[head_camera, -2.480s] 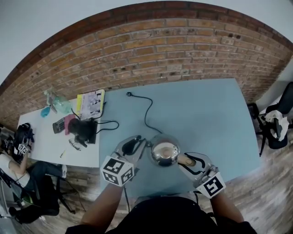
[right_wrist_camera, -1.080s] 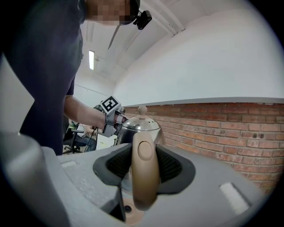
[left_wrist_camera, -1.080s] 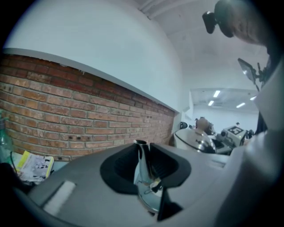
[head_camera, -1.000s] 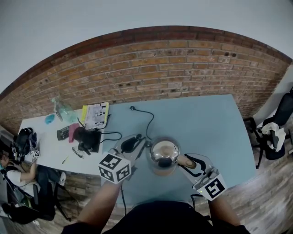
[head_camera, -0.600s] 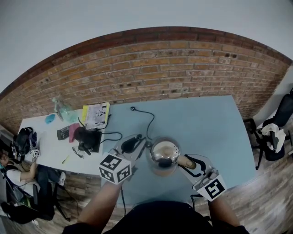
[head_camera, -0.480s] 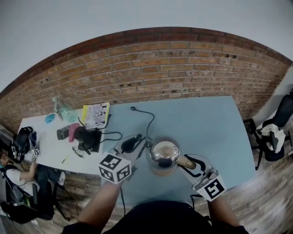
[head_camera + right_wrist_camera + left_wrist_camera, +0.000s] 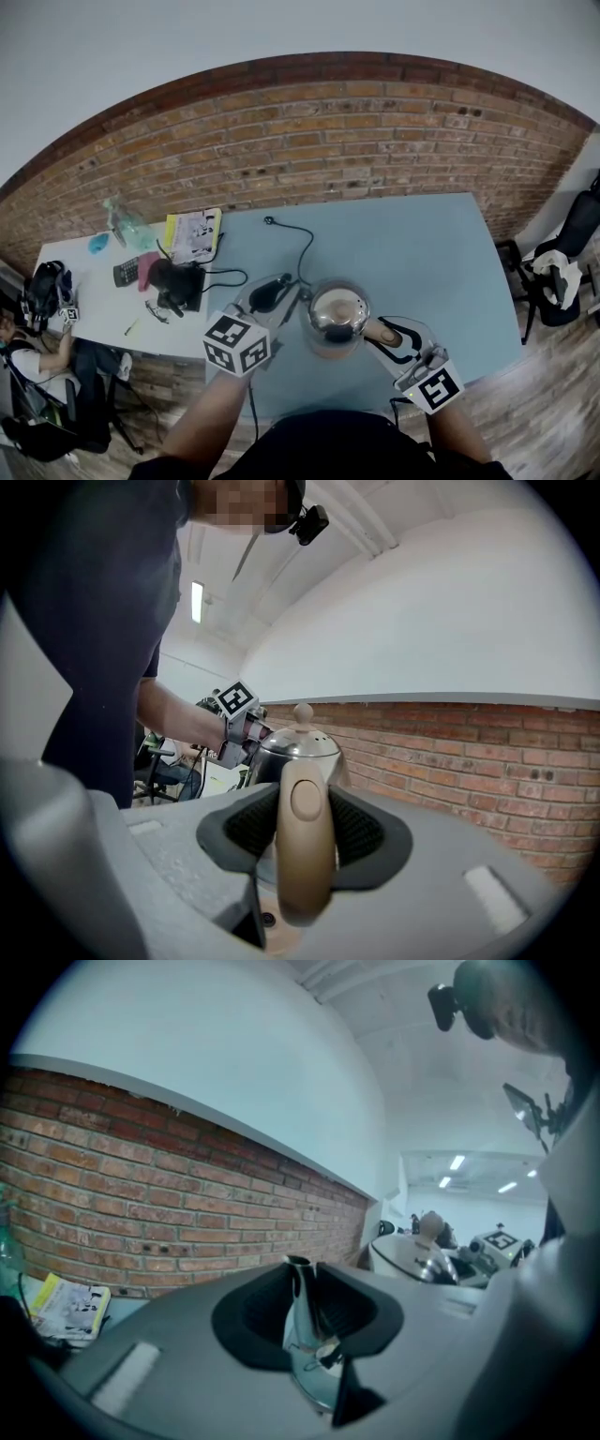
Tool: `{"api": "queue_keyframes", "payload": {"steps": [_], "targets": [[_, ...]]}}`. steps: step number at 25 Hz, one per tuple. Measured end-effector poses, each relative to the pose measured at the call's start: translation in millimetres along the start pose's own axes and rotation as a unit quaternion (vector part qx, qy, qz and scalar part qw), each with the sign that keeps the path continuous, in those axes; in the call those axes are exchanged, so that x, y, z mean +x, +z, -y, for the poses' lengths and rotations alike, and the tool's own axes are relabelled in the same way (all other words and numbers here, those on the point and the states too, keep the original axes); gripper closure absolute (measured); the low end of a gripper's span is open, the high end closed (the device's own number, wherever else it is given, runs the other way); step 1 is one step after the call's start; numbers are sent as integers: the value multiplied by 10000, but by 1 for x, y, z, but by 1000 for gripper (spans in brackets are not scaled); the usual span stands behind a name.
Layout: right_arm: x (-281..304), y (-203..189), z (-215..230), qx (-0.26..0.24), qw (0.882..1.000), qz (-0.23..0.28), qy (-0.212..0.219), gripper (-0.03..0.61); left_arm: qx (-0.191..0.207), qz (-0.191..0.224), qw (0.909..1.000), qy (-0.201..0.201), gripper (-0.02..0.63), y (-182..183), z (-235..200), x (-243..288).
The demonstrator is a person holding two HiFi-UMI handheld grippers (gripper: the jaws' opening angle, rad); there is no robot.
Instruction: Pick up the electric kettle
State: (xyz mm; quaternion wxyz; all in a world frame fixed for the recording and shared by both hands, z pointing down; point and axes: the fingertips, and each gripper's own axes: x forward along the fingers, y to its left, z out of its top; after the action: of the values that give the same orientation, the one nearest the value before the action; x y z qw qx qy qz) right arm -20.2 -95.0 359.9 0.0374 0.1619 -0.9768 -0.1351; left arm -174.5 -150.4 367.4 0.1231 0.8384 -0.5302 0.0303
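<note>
Twice clamped: held shiny round steel electric kettle [image 7: 337, 317] by its tan handle [image 7: 302, 855] in right gripper [image 7: 386, 334], by its spout [image 7: 302, 1307] in left gripper [image 7: 278, 294], straight between both, over pale blue table [image 7: 412, 253].

The electric kettle [image 7: 338, 314] is mirror-bright silver, with a tan handle [image 7: 302, 855] and a tan knob [image 7: 303, 712]. The bench [image 7: 422, 253] is pale blue and the cable [image 7: 302, 239] black. The left tongs [image 7: 305, 1302] and right tongs [image 7: 302, 822] are grey with black pads. Their 2 marker cubes [image 7: 237, 344] carry black-and-white squares. The brick wall [image 7: 309, 131] is red-brown with pale mortar.
</note>
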Motion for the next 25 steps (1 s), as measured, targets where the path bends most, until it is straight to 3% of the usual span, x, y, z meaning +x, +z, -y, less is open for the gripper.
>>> {"api": "queue_keyframes", "payload": {"steps": [25], "targets": [[-3,-28,-2,279,9993,-191,189,416,-293,-304,9991,63,534,-33,-1,8]]}}
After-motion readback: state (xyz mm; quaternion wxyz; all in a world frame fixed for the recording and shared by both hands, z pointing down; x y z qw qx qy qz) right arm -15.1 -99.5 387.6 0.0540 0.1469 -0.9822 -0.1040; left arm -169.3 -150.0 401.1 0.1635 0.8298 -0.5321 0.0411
